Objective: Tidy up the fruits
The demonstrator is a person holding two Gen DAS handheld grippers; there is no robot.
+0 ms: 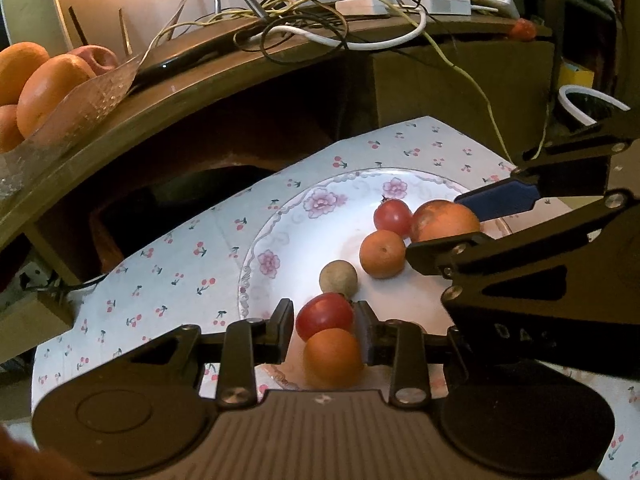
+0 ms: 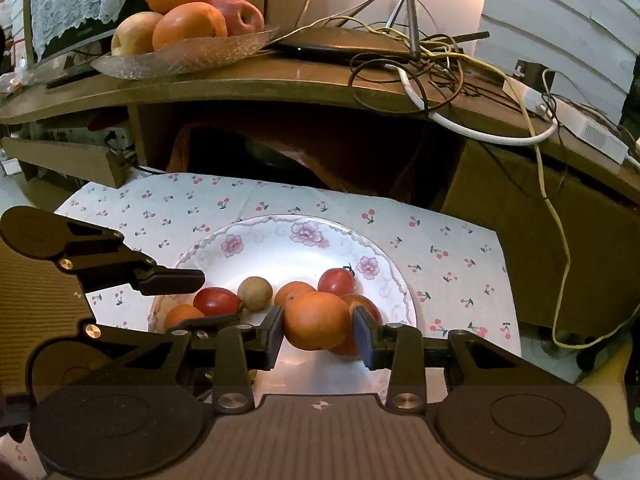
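the left hand-held gripper (image 1: 324, 330) had its jaws close about a red tomato (image 1: 325, 315), with a small orange (image 1: 333, 357) just under it, though whether the pads truly pressed could not be told. the right hand-held gripper (image 2: 318, 330) bracketed a larger orange (image 2: 316, 320), pads at its sides, the grip equally unclear. all sat on the flowered plate (image 2: 256, 236) with a brown round fruit (image 2: 255, 293), on a cherry-print cloth (image 2: 440, 240). judging by this, the picking step was in hand; next called for firm closing and a lift, perhaps toward the glass dish (image 2: 192, 58) on the desk (image 2: 280, 80).
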